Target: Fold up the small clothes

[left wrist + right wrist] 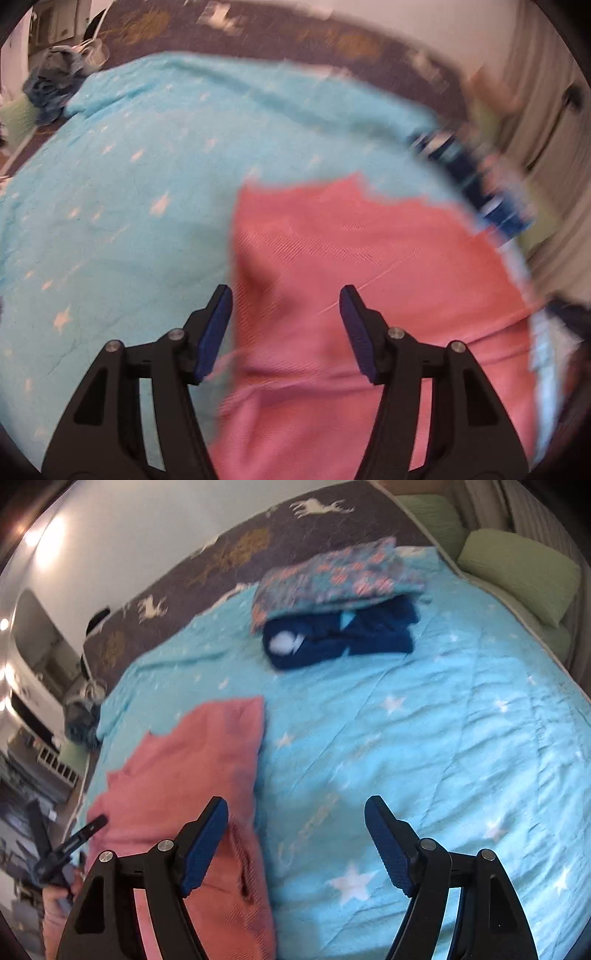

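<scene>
Pink garment (192, 768): knit, ribbed weave, folded into a rough rectangle. Lies flat on the turquoise star-print bedspread (424, 738); far edge jagged, right edge straight, a crease across the near part.

Dark blue garment (343, 638): folded bundle with a white patch at its left end, farther up the bedspread from the pink garment, well apart.

Floral patterned garment (332, 579): folded, resting on the dark blue garment's far side, overhanging it.
</scene>
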